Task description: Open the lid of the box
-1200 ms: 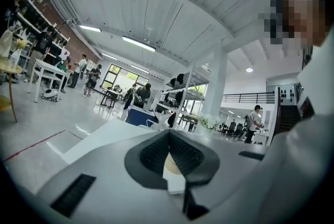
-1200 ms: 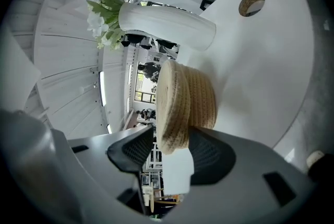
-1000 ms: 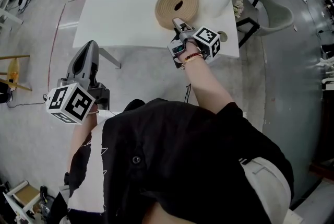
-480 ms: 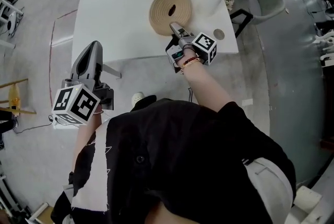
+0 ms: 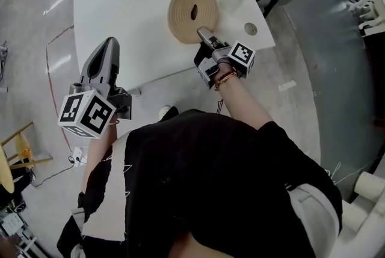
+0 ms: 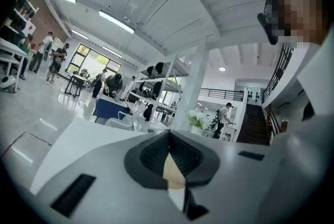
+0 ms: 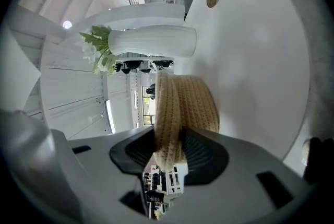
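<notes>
Bright even ceiling light, soft shadows, pale glare on table (image 5: 120,10), fisheye-bent edges.

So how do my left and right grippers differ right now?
Left gripper hangs by the white table's near edge; right gripper reaches the round woven tan lid. Left jaws are together and empty; right jaws are closing with the lid's rim between them. Both are grey with marker cubes.
</notes>
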Demonstrator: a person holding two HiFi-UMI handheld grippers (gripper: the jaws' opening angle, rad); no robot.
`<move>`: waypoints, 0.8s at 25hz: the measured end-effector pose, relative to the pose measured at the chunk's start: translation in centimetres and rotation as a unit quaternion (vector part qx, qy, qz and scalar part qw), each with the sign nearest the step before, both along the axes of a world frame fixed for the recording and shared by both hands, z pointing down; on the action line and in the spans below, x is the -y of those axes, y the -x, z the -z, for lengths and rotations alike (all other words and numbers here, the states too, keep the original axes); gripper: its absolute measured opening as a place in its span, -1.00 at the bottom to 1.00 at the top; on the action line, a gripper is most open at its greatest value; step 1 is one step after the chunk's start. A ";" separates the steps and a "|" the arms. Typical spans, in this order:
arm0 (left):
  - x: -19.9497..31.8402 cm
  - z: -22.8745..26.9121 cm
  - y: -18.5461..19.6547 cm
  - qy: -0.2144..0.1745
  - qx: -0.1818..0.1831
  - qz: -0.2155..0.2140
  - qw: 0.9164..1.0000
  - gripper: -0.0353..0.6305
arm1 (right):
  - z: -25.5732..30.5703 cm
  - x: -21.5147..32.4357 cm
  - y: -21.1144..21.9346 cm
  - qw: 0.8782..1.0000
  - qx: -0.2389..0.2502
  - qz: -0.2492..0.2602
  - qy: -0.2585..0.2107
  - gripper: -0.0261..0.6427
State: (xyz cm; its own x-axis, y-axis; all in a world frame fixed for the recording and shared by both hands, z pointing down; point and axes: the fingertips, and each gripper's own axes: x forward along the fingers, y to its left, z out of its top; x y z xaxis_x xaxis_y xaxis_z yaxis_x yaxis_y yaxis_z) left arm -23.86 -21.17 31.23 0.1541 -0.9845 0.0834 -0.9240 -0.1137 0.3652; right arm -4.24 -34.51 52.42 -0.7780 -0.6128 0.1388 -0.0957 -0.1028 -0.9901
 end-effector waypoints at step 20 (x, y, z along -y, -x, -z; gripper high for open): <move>3.6 -1.4 1.5 -0.017 -0.038 -0.088 0.995 -0.86 | 1.0 -0.3 -1.3 0.975 -0.221 -0.031 0.019 -0.55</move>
State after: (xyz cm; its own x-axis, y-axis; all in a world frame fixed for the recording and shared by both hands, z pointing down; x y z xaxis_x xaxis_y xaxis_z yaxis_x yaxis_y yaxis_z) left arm -25.36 -24.73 32.61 0.3284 -0.9440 0.0322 -0.8589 -0.2843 0.4260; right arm -2.96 -34.17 51.41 -0.5981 -0.6450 0.4757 -0.5044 -0.1583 -0.8488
